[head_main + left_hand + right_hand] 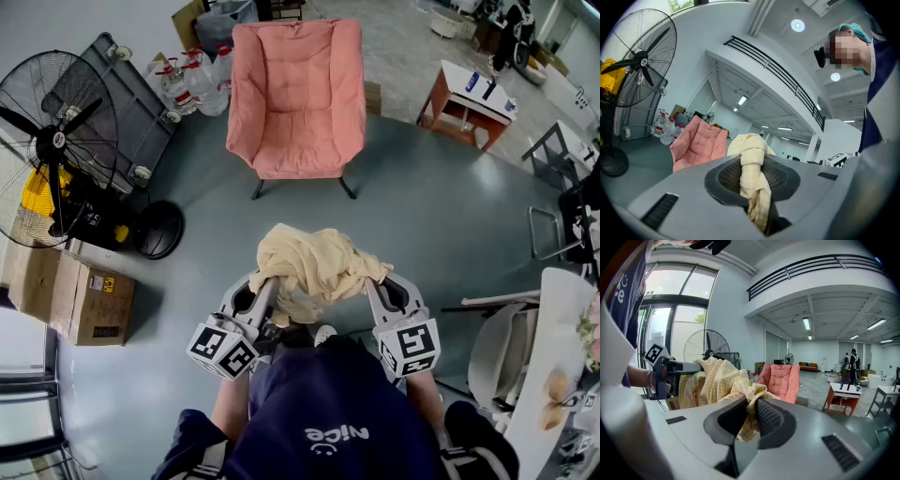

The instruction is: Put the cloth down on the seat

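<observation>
Cloth [314, 267], pale yellow and checked, hangs bunched between the two claws in front of the person, clear of the floor [441, 216]. The left claw [752, 180] is closed narrow on a twisted rope of it. The fabric runs up between the ribbed pads [727, 177] and bulges in a knot above them. The right claw [747, 416] is pinched just as tight on a fold at the cloth's other end, and the rest is heaped toward the left claw. In the head view the claws sit side by side, near each other, with the cloth piled across their tips. Ahead, well apart from the cloth, stands the pink seat [295, 103] on dark legs. To its left are water bottles [192, 80] and a big black fan [56, 150], with a cardboard box [80, 295] nearer the person. A small white-topped table [466, 94] stands to the right of the seat.
</observation>
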